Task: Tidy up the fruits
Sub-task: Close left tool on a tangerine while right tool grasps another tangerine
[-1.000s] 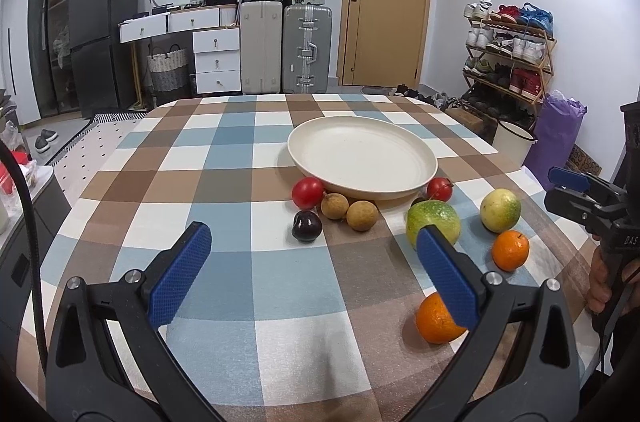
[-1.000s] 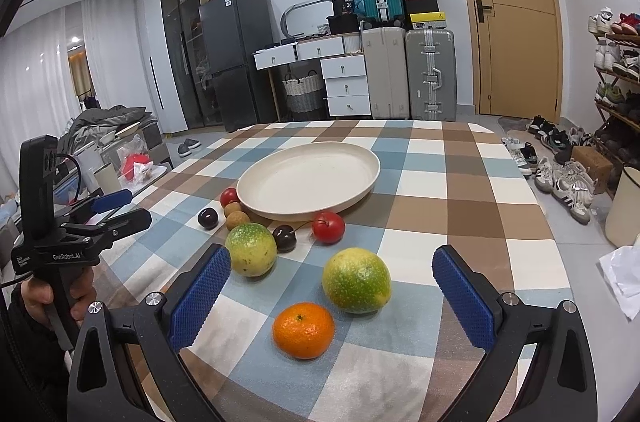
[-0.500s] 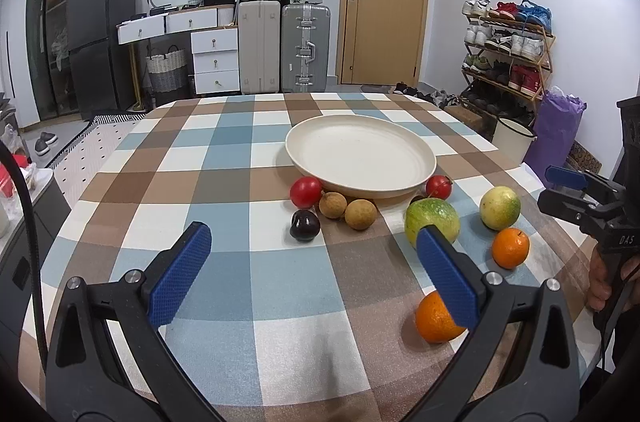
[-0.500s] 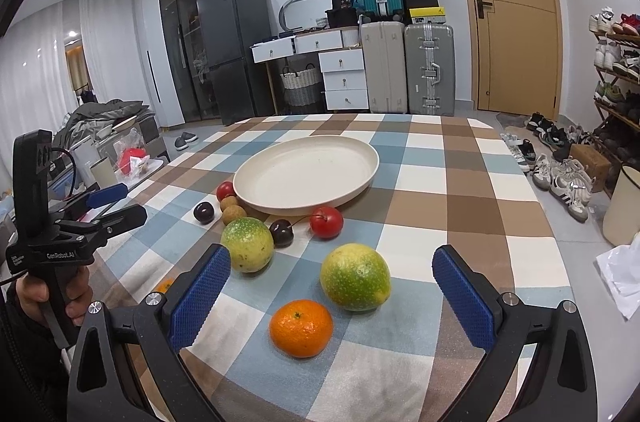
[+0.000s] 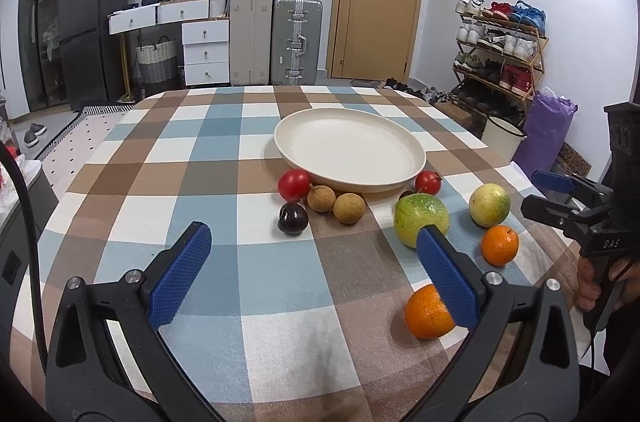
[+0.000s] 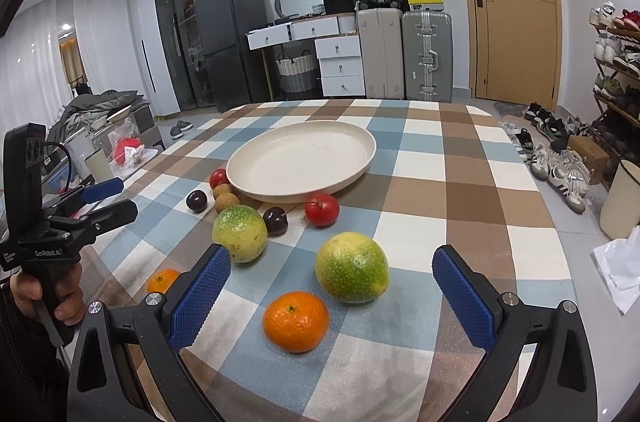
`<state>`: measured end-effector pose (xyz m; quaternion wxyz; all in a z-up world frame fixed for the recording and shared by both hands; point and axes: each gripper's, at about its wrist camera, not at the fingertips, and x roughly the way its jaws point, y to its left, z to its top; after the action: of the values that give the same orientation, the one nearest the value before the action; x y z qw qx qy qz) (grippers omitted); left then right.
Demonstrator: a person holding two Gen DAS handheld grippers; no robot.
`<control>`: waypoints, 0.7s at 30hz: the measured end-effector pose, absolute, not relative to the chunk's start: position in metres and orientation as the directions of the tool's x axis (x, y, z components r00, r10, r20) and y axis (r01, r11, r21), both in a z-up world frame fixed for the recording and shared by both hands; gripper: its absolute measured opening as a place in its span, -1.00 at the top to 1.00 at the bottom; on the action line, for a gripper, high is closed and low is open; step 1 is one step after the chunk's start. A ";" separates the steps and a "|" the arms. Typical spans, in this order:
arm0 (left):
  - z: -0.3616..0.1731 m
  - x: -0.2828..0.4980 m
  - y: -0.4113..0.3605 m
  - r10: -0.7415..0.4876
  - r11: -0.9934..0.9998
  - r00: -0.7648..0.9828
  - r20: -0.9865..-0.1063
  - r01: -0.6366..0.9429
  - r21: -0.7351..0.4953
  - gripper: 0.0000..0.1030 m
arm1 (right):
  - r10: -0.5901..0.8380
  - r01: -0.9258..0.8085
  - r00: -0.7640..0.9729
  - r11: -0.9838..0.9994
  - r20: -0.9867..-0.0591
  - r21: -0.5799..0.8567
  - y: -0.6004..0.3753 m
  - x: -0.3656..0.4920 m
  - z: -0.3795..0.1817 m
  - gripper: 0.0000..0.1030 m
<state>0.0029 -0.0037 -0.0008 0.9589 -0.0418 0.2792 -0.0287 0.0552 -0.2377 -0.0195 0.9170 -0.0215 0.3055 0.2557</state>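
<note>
Both claws released above the desk, plate bare.
Left claw partly hides 1 orange; right claw half covers another.

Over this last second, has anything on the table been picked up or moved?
No fruit has moved. Only the right tongs have eased down and forward a little, toward the nearer orange and the green-yellow citrus. The left tongs have barely shifted. Both stay open and empty, and the cream plate is still bare, with the fruit on the checked tablecloth.
</note>
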 end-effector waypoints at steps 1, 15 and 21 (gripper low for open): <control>-0.001 0.003 -0.004 -0.083 0.995 0.842 -0.533 0.036 -0.098 -0.99 | 0.453 -0.480 0.681 0.869 -0.575 0.116 -0.238 0.056 -0.020 -1.00; -0.001 -0.003 -0.037 -0.144 0.989 0.817 -0.558 0.142 -0.047 -0.99 | 0.428 -0.477 0.661 0.874 -0.616 0.095 -0.238 0.052 -0.024 -1.00; -0.004 -0.004 -0.050 -0.161 0.983 0.797 -0.582 0.185 -0.018 -0.99 | 0.426 -0.478 0.643 0.873 -0.636 0.102 -0.238 0.052 -0.025 -1.00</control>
<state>-0.0044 -0.0500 -0.0041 0.9476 0.0201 0.3053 -0.0913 0.0517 -0.2384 -0.0251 0.9055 -0.0375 0.3411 0.2496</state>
